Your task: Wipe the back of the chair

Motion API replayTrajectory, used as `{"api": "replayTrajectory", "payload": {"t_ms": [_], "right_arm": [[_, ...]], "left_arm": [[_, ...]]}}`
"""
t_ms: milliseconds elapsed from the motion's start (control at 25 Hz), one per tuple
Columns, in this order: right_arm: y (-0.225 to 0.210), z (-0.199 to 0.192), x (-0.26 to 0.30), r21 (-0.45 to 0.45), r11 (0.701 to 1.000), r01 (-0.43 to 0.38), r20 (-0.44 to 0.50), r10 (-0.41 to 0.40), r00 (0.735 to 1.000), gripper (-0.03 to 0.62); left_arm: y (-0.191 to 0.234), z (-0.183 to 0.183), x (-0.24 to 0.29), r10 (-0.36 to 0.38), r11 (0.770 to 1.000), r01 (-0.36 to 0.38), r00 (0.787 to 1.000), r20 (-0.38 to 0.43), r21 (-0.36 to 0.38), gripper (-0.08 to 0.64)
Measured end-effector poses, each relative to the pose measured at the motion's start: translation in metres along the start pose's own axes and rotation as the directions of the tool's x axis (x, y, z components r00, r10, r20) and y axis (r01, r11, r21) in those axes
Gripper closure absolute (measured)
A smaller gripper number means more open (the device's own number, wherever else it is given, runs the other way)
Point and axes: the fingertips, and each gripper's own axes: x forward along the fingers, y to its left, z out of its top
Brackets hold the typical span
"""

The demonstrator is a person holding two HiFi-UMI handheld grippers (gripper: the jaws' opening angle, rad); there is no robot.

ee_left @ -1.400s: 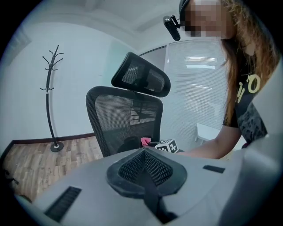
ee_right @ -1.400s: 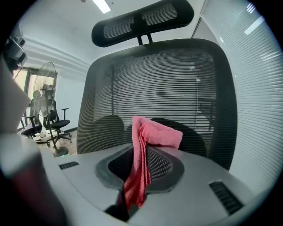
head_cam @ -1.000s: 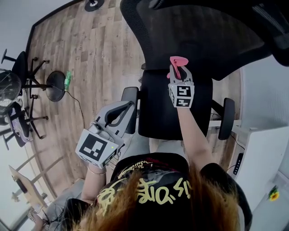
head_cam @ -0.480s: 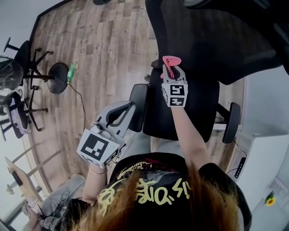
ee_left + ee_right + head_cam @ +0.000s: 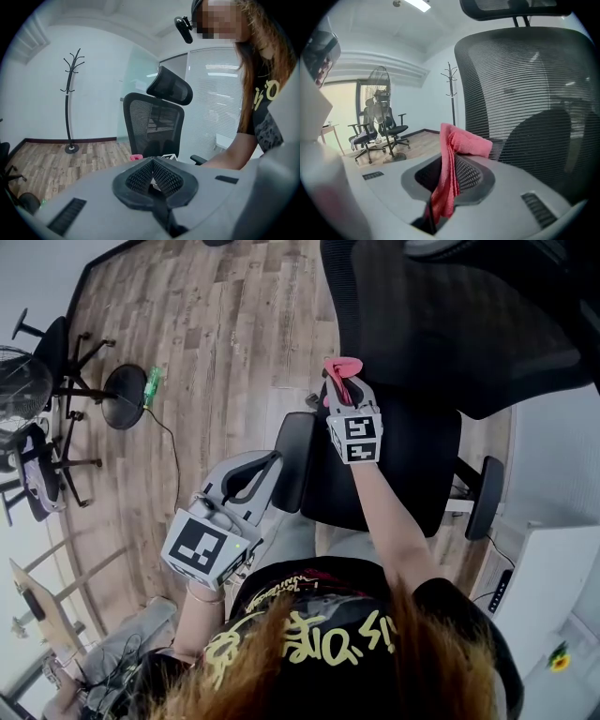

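Head view is showing the left gripper (image 5: 265, 465) hanging low near the chair's armrest (image 5: 292, 463), its jaws lying pressed together with nothing between them. Further right, the right gripper (image 5: 341, 390) is clamping a folded pink cloth (image 5: 343, 369) and holding it up by the lower left edge of the chair's black mesh back (image 5: 450, 324). Whether cloth and mesh are touching cannot be told.

Mesh chair back (image 5: 525, 84), fuzzy cloth (image 5: 449, 164)
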Motion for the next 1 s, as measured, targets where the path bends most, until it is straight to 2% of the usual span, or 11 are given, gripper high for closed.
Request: {"api": "replayTrajectory", "payload": {"t_ms": [160,320,440,560,720,1000], "right_arm": [[0.005,0.010,-0.012,-0.008,1.000,-0.017,0.029,0.018,0.999,0.534],[-0.007,0.019,-0.039,-0.002,1.000,0.001,0.070,0.000,0.998,0.534],[-0.032,0.014,-0.069,0.014,0.999,0.043,0.082,-0.044,0.996,0.534],[-0.069,-0.004,-0.106,0.049,0.991,0.124,0.056,-0.127,0.990,0.534],[-0.129,-0.034,-0.162,0.098,0.962,0.256,0.002,-0.258,0.966,0.534],[-0.229,-0.093,-0.233,0.156,0.879,0.450,-0.096,-0.440,0.893,0.534]], "left_arm": [[-0.003,0.003,0.000,-0.011,1.000,0.011,1.000,0.002,0.004,0.568],[-0.013,0.007,0.008,-0.038,0.999,0.038,0.999,0.006,0.016,0.566],[-0.029,0.012,0.021,-0.072,0.997,0.071,0.997,0.006,0.030,0.567],[-0.047,0.017,0.034,-0.112,0.993,0.112,0.994,0.003,0.043,0.568],[-0.077,0.025,0.054,-0.165,0.984,0.165,0.986,-0.007,0.064,0.568],[-0.123,0.024,0.092,-0.229,0.969,0.232,0.973,-0.039,0.085,0.568]]}}
